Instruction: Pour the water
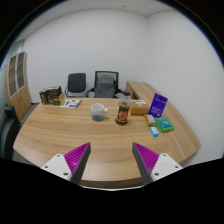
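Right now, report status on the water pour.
Gripper open, holding nothing. Glass mug and dark jar beyond the fingers on the table. Path clear.

On the table (pixel 60 140), a cup (pixel 98 112) sits left of a jar (pixel 123 111).

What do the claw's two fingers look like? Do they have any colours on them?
The claw has two wedge-shaped fingers that poke forward over the wooden table. Each finger has a bright magenta pad on its inner face, with a ridged, striped look, edged in dark black. At the base of each finger sits a pale white part. No cables or markings show, and no hand or sleeve is in view.
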Tool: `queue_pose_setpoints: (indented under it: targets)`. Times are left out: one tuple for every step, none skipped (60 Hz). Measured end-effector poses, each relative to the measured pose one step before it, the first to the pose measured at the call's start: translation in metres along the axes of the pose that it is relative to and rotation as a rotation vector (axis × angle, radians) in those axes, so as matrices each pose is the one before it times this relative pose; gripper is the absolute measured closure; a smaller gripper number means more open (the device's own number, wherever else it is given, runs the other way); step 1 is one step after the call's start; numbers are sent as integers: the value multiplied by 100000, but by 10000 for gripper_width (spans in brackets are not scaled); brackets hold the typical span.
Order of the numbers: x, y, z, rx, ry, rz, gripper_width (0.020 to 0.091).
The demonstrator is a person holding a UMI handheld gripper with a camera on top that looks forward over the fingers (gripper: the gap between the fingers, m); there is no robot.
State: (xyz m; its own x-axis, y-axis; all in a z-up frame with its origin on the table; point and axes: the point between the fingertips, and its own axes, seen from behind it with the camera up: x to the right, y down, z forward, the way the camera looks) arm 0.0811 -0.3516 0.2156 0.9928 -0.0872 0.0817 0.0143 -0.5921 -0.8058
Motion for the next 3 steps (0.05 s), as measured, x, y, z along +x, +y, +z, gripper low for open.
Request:
queue_pose_setpoints:
  targets:
    - [10,-184,-83,676,55,-167,249]
    - [34,-246,-73,615,226,-123,248]
    - [69,-224,-54,460,356,-86,248]
